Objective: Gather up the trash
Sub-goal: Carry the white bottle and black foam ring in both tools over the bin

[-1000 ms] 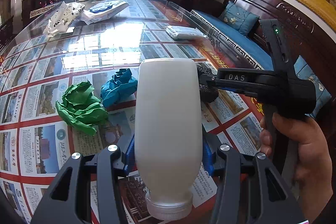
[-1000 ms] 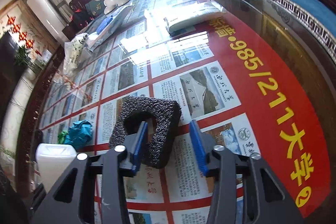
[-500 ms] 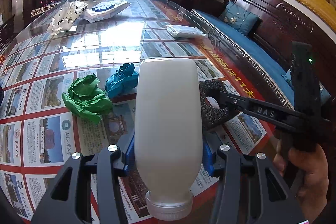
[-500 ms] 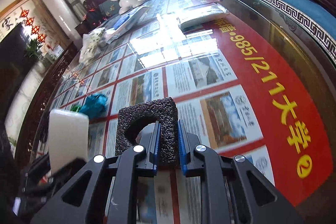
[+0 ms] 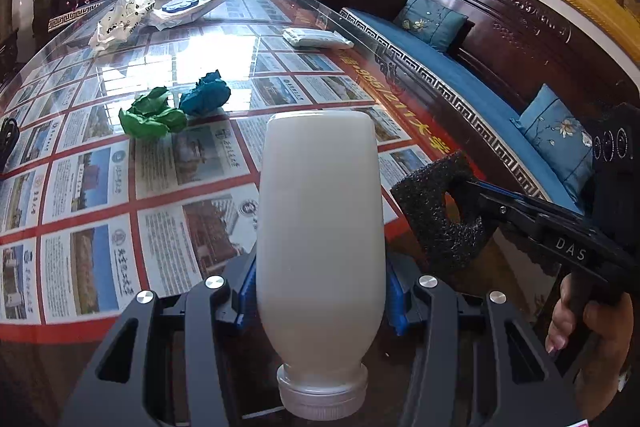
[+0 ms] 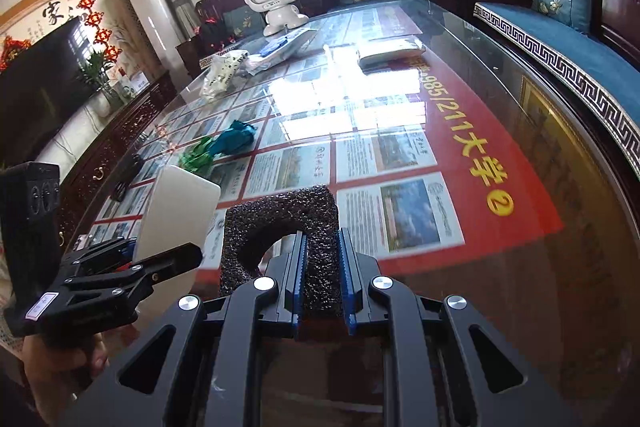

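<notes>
The glass-topped table (image 5: 120,187) carries a printed poster under its glass. On it, well apart from both grippers toward the far side, lie the remaining loose items: a crumpled green paper ball (image 5: 150,115) touching a crumpled blue paper ball (image 5: 206,95), and further off a white patterned plastic bag (image 5: 120,21), a flat white packet (image 5: 188,7) and a folded white pack (image 5: 316,38).

The white plastic bottle (image 5: 320,227) is clamped in the left gripper (image 5: 320,303). Its long axis runs along the fingers, cap toward the camera and base pointing away over the table; the blue pads press its sides near the cap end.

The black foam block (image 6: 280,239), square with a rounded hole through it, is clamped in the right gripper (image 6: 322,283). The jaws have just been closing, and the pads now squeeze one wall of the block, the hole lying left of the pads. The block is clear of the glass.

Governing relation: both grippers are loaded and sit side by side at the near table edge, the right gripper just beside the bottle. No bin is visible in either view, so the drop-off direction cannot be determined. The paper balls lie ahead and to the left, nearer the left hand (image 6: 60,359).
</notes>
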A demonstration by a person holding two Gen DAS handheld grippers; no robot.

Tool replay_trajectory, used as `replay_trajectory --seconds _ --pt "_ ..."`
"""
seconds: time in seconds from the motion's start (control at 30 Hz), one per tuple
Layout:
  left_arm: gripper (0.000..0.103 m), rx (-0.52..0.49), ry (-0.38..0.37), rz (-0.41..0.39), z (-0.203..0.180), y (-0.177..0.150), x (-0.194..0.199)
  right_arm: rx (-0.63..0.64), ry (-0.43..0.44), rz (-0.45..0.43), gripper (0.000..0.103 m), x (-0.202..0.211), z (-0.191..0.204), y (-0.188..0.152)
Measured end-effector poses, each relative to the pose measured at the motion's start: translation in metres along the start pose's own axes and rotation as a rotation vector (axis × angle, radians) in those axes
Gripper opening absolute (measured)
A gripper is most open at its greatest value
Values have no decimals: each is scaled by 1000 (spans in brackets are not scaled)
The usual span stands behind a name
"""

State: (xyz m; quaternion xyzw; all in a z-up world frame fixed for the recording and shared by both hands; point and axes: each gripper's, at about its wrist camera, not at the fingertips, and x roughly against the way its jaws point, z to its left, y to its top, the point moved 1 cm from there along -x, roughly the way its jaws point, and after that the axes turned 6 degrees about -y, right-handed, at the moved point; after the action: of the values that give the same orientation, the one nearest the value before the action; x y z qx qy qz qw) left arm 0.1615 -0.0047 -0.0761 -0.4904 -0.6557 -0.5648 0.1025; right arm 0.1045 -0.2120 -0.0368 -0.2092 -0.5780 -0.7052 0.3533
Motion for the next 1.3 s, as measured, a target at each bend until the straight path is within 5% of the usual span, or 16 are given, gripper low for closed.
replay_trajectory --seconds 0.73,1.3 --pt "50 -131 -143 26 -105 -139 77 2 47 -93 16 140 -7 -141" --pt "50 -190 -210 183 -147 -235 57 12 -46 44 19 153 -30 -264"
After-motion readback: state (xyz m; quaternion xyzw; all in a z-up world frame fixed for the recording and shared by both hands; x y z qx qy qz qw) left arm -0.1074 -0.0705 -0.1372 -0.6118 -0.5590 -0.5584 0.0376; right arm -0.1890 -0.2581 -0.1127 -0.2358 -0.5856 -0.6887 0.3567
